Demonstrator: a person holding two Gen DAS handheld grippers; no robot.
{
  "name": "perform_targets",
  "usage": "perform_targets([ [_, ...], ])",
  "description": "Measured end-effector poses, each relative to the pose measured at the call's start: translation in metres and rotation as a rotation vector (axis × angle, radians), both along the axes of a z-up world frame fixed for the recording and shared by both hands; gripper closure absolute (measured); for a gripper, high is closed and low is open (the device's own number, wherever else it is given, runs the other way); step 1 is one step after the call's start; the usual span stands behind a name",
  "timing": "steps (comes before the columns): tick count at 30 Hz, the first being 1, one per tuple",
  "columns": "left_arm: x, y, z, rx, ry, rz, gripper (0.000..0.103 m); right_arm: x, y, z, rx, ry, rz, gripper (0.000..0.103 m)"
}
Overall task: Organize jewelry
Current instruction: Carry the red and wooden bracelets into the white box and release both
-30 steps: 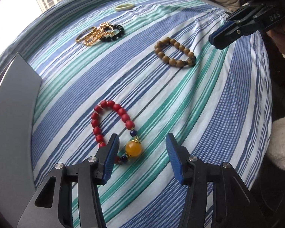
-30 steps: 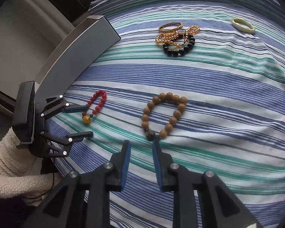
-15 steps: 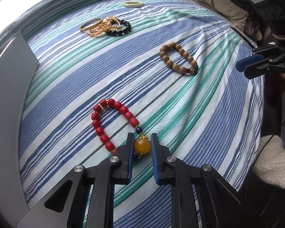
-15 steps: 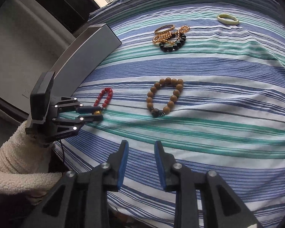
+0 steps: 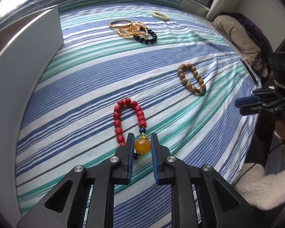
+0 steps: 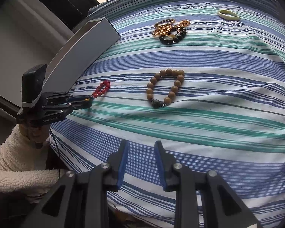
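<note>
Left wrist view: the left gripper (image 5: 142, 146) has its two blue pads nearly closed on the big amber bead (image 5: 142, 146) of the red bead bracelet (image 5: 129, 121), pinching it from both sides. The rest of that bracelet lies looped on the striped bedspread (image 5: 85, 87), away from the jaws.

Counting the jewelry on the bed, I make out six pieces. One is the red bracelet in the grip. One is the brown wooden bead bracelet (image 6: 165, 88), lying alone near the middle of the bed. One is a pale green bangle (image 6: 228, 15), off by itself at the far side. A small heap holds the remaining three: a gold patterned bangle (image 5: 120, 23), a gold bead bracelet (image 5: 131, 30) and a black bead bracelet (image 5: 146, 36), overlapping one another.

One grey box (image 5: 19, 72) stands along the bed's left edge; only its outer wall shows, so I cannot tell what is in it.

The right gripper (image 6: 139, 149) hovers over the near part of the bedspread with its jaws partly open and nothing between them, well short of the wooden bracelet.

From the right wrist view, white lettering on the left gripper's body begins "Gen"; the rest is too small to read. The right gripper's body carries the letters "DAS". A cream fleece sleeve (image 6: 15, 161) shows behind the left gripper.
</note>
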State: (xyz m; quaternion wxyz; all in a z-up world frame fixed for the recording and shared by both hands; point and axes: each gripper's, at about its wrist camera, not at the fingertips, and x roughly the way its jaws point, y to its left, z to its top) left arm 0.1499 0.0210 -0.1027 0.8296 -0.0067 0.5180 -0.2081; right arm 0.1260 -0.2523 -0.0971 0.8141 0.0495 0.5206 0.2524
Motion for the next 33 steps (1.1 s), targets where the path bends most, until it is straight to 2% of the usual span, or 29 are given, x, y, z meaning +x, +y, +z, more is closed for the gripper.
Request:
perform_targets([
  [3, 0.001, 0.009, 0.009, -0.059, 0.005, 0.044, 0.088, 0.006, -0.004, 0.007, -0.002, -0.026, 0.007, 0.072],
  [5, 0.002, 0.016, 0.015, -0.098, 0.01, 0.078, 0.088, 0.015, -0.015, 0.02, -0.009, -0.082, -0.01, 0.06],
  [7, 0.001, 0.022, 0.02, -0.13, 0.013, 0.107, 0.088, 0.025, -0.022, 0.035, -0.043, -0.165, 0.009, 0.06],
  [9, -0.002, 0.026, 0.024, -0.155, 0.014, 0.13, 0.088, 0.03, -0.013, 0.042, -0.141, -0.249, 0.115, 0.06],
  [11, -0.006, 0.029, 0.029, -0.177, 0.012, 0.147, 0.088, 0.031, 0.006, 0.039, -0.219, -0.278, 0.262, 0.06],
  [15, -0.014, 0.034, 0.038, -0.207, -0.003, 0.171, 0.088, 0.036, 0.047, 0.021, -0.249, -0.237, 0.469, 0.06],
  [18, -0.019, 0.039, 0.044, -0.218, -0.009, 0.192, 0.088, 0.044, 0.07, -0.001, -0.355, -0.218, 0.553, 0.06],
  [20, -0.023, 0.043, 0.048, -0.226, -0.013, 0.204, 0.088, 0.053, 0.076, -0.014, -0.407, -0.199, 0.562, 0.06],
  [25, -0.031, 0.054, 0.051, -0.244, -0.023, 0.244, 0.088, 0.066, 0.079, -0.029, -0.433, -0.151, 0.565, 0.063],
  [28, -0.037, 0.065, 0.051, -0.262, -0.019, 0.281, 0.088, 0.073, 0.076, -0.028, -0.418, -0.112, 0.536, 0.073],
  [30, -0.042, 0.072, 0.051, -0.267, -0.016, 0.305, 0.088, 0.074, 0.072, -0.028, -0.431, -0.094, 0.52, 0.089],
  [33, -0.05, 0.085, 0.054, -0.263, -0.012, 0.351, 0.088, 0.072, 0.066, -0.022, -0.423, -0.07, 0.46, 0.089],
])
